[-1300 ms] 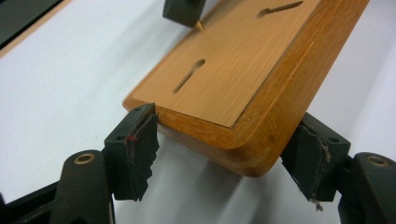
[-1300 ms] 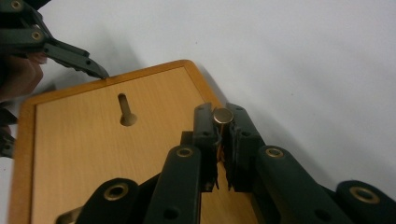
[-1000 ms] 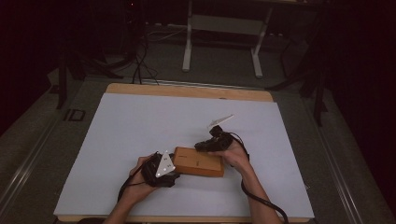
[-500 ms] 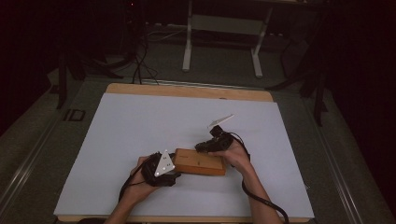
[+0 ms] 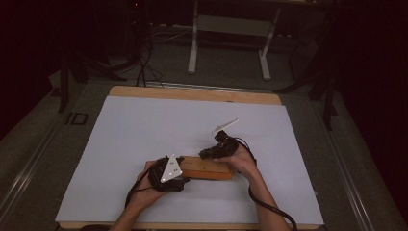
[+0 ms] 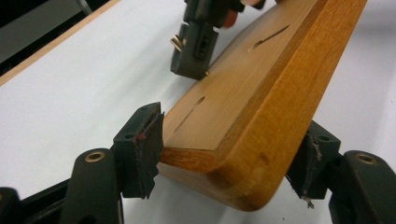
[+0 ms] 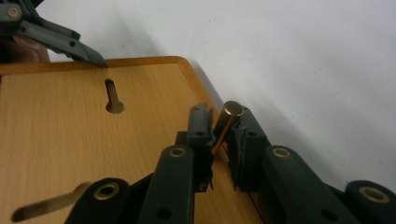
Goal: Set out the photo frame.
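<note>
— Where was the board (image 5: 207,168) found?

— It was seen lying on the white table (image 5: 144,130), near the person's edge, between the two grippers. Its left end was clamped by the left gripper (image 6: 224,154) — one jaw pressed to each long edge, the jaws spread fairly wide by the board's width. In the left gripper view that end was seen raised off the table.

— And the right gripper (image 7: 222,140)?

— It was held over the board's right end, just inside the edge. Its jaws were drawn narrow, and a small brass pin (image 7: 225,122) was gripped between them, tilted, with its round top showing above the pads.

— How many things were counted?

— One board, one pin, two grippers. Keyhole slots were seen cut into the board's face: two (image 7: 112,97) in the right gripper view, two in the left gripper view; whether these were the same pair could not be told. One thin white strip (image 5: 225,125) was seen lying on the table beyond the right gripper, apart from the board.
</note>
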{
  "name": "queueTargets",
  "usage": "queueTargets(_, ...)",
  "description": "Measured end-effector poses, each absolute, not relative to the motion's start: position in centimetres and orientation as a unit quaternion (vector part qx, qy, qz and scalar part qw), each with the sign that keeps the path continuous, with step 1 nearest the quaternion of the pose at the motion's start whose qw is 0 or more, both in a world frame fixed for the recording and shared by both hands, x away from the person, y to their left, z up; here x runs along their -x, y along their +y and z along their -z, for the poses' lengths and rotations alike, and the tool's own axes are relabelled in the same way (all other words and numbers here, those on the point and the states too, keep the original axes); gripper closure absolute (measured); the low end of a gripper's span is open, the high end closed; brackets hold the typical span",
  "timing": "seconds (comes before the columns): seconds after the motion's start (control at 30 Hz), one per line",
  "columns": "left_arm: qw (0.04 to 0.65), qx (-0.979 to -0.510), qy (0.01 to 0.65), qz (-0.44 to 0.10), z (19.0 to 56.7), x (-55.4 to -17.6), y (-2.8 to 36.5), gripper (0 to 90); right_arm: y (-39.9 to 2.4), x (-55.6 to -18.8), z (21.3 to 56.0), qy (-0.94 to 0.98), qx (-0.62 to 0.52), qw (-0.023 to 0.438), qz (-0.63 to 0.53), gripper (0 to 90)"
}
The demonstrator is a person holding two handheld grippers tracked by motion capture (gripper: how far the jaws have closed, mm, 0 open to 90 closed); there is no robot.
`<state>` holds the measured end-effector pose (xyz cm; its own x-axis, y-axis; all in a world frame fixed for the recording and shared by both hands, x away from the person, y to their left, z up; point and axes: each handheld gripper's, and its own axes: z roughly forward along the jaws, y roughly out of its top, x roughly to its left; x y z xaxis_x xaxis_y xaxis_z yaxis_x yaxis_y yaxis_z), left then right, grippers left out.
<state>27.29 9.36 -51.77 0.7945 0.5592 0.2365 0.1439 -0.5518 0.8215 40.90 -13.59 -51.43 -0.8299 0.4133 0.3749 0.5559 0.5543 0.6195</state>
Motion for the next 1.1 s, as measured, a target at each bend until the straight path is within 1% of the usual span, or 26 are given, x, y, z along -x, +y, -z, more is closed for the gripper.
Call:
queueTargets(0.07,0.428,-0.844,0.210,-0.245,51.7,-27.4,9.4,37.2,-13.6,-40.9,51.5,-0.877,0.276,0.092,0.382,78.2)
queueTargets(0.1,0.435,-0.840,0.214,-0.241,51.6,-27.6,9.6,37.8,-13.7,-40.9,51.5,-0.876,0.276,0.085,0.386,75.5)
queueTargets(0.2,0.439,-0.837,0.220,-0.243,51.5,-27.7,9.6,38.9,-13.9,-40.8,51.5,-0.873,0.277,0.082,0.394,69.3)
queueTargets(0.27,0.441,-0.836,0.221,-0.242,51.5,-27.7,9.6,40.5,-14.1,-40.7,51.4,-0.873,0.278,0.078,0.394,68.6)
queueTargets(0.3,0.444,-0.834,0.223,-0.240,51.4,-27.8,9.7,40.7,-14.4,-40.5,51.3,-0.872,0.278,0.071,0.397,65.9)
queueTargets(0.7,0.446,-0.832,0.228,-0.237,51.3,-28.0,9.7,41.4,-16.2,-39.9,50.7,-0.867,0.286,0.030,0.406,65.3)
queueTargets(0.73,0.446,-0.833,0.229,-0.236,51.2,-28.0,9.7,41.4,-16.4,-39.7,50.6,-0.869,0.284,0.016,0.405,65.3)
queueTargets(0.83,0.448,-0.831,0.231,-0.235,51.2,-28.1,9.7,41.6,-16.7,-39.4,50.4,-0.868,0.284,0.000,0.406,65.6)
queueTargets(1.1,0.450,-0.830,0.236,-0.231,51.0,-28.3,9.7,42.2,-17.7,-38.7,50.0,-0.863,0.285,-0.030,0.415,66.8)
